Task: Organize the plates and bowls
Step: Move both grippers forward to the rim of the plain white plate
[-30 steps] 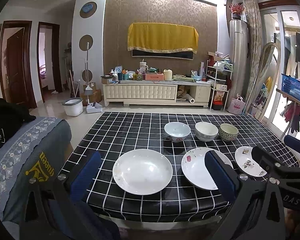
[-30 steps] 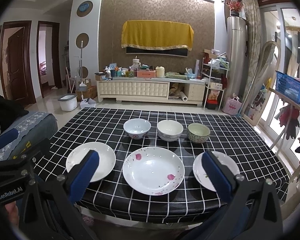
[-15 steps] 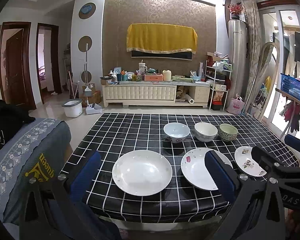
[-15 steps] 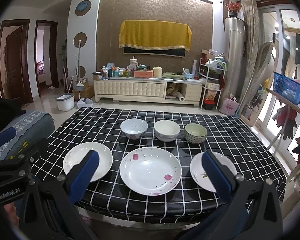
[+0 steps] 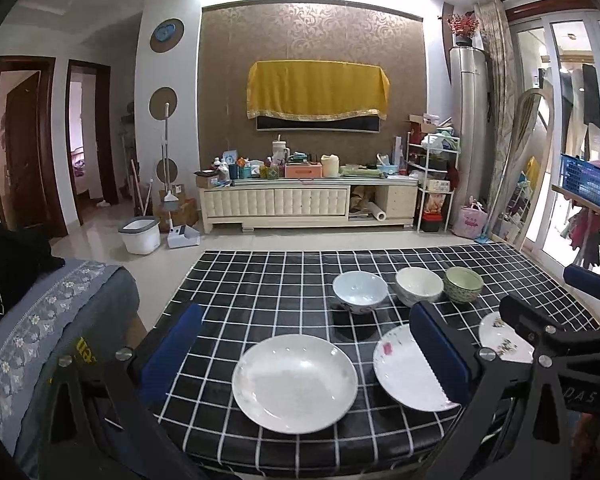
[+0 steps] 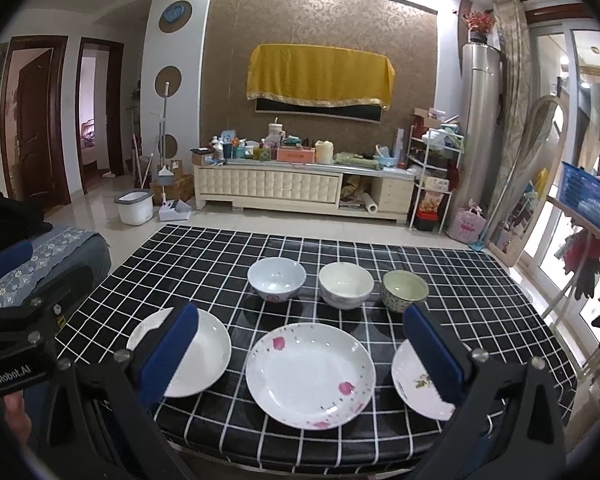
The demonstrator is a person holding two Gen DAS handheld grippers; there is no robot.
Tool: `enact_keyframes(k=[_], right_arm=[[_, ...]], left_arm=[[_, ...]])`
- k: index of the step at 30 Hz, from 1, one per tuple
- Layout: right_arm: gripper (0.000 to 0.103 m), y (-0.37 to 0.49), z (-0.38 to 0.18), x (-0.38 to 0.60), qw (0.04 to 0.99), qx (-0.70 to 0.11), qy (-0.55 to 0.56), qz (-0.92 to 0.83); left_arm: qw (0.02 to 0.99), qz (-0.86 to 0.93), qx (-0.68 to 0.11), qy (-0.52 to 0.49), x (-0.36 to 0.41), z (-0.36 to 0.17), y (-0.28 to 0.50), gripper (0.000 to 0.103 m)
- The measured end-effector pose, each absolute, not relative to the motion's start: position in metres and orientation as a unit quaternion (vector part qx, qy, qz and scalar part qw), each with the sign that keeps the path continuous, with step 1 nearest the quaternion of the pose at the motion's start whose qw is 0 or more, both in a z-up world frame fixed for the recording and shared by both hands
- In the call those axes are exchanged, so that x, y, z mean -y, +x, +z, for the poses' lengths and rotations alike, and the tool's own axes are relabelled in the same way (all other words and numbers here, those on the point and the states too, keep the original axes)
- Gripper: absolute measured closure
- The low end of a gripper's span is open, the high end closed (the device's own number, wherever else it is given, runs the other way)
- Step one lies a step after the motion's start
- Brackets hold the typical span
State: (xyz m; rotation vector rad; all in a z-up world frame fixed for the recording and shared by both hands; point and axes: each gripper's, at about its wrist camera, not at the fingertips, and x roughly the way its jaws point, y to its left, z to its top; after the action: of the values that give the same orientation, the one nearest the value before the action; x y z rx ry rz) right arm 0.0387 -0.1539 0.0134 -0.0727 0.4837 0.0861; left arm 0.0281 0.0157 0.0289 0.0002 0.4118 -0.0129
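On the checked tabletop (image 6: 204,256), three plates are laid in a near row and three bowls behind them. A glazed rim could slip or chip if pinched off-centre. Both the left hand-held gripper (image 5: 304,360) and right hand-held gripper (image 6: 300,354) are held apart, apparently short of the floral plate (image 6: 310,374), touching nothing.

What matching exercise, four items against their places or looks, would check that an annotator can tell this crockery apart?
Items:
1. plain white plate
2. pink-flowered plate
3. green bowl
4. pale blue bowl

Descriptions:
A. right end of the back row
B. middle of the front row
C. left end of the back row
D. left end of the front row

Pairs: 1-D, 2-B, 3-A, 4-C
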Motion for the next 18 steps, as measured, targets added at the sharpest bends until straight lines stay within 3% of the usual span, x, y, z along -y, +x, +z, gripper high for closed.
enact_keyframes(k=[7, 18], right_arm=[[0.0, 0.076, -0.001, 0.117, 0.963, -0.256, -0.068, 0.06], [0.0, 0.133, -0.062, 0.067, 0.926, -0.341, -0.107, 0.12]], left_arm=[[0.975, 0.013, -0.222, -0.006, -0.042, 0.018, 0.063, 0.0], [0.944, 0.05, -0.324, -0.041, -0.096, -0.055, 0.111, 0.0]])
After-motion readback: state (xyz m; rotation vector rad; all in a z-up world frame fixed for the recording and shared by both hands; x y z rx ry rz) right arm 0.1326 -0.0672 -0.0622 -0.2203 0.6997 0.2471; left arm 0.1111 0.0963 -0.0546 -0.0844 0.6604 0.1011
